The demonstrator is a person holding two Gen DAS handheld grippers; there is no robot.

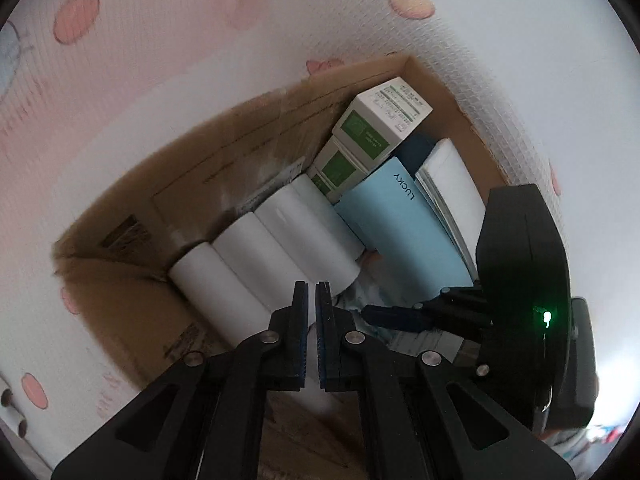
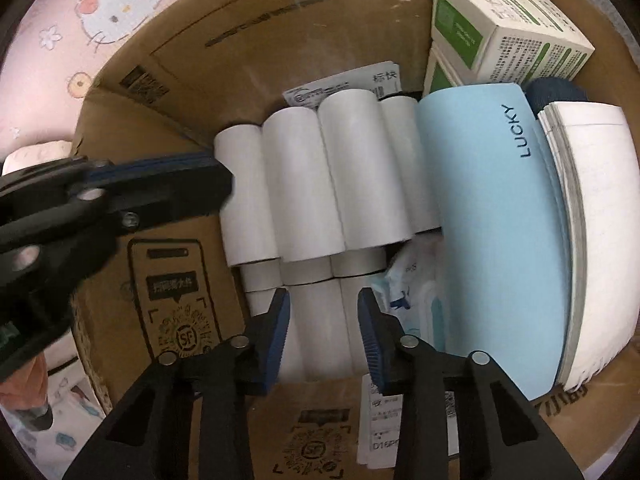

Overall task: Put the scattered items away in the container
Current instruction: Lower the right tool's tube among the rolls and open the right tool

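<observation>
Container: a brown cardboard box sits open-topped on a pink play mat printed with cartoon shapes; a shipping label lies against its far inner wall.
White rolls: a row of white paper rolls lies side by side in the box, with more rolls in a lower layer beneath and nearer the right camera.
Blue book: a light blue notebook marked LUCKY stands on edge just right of the rolls, touching them.
White book: a thick white-covered pad leans against the far side of the blue one.
Green boxes: two green-and-white cartons are stacked in the far right corner, the upper one tilted.
Dark item: a navy object shows behind the books; too hidden to name.
Packet: a crinkled blue-and-white plastic packet lies at the foot of the blue book.
Right gripper: the right gripper is inside the box over the lower rolls, its jaws spread wide, holding nothing.
Left gripper: the left gripper hangs over the box near the rolls, its jaws almost together with a thin gap and nothing between them.
Outside: more white rolls lie on the mat beside the box.
</observation>
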